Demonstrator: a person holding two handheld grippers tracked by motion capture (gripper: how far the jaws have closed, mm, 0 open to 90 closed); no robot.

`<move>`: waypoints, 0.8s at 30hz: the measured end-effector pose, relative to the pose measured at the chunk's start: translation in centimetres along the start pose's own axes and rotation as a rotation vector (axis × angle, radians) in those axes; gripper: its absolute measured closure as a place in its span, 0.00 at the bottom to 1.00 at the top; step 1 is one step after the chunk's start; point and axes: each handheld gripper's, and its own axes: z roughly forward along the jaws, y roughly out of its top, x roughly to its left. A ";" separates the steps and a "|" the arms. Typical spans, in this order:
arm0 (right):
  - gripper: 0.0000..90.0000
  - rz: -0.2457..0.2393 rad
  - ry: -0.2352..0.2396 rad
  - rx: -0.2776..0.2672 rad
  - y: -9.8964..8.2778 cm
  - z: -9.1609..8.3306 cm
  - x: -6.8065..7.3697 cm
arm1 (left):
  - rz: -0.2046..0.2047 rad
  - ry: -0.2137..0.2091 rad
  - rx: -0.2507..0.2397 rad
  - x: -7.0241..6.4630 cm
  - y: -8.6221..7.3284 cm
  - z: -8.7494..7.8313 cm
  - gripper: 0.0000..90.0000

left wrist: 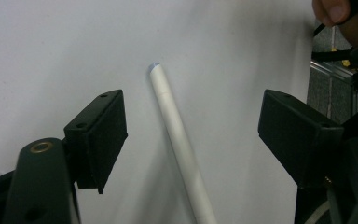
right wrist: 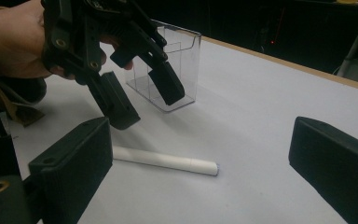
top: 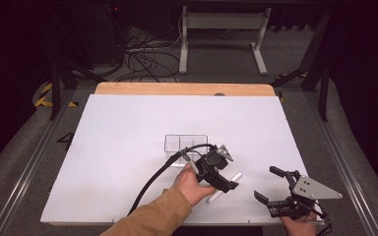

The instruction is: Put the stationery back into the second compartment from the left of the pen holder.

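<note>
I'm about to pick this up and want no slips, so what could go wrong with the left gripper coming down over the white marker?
1. The white marker is round and lies loose on the white table; if one of the fingers touches first, it may roll away.
2. It lies slanted between the open fingers of the left gripper, so the grip could land off-centre and tilt it.
3. The clear plastic organizer stands close behind and could be knocked.

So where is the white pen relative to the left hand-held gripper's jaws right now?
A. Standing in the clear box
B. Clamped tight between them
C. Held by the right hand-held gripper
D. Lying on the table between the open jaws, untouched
D: in the left gripper view the white pen lies flat on the table, with a gap to each jaw of the left hand-held gripper.
</note>
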 end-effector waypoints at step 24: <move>0.08 -0.003 0.010 0.004 0.0 0.2 0.1 | -0.013 0.097 0.073 -0.7 0.0 2.6 0.54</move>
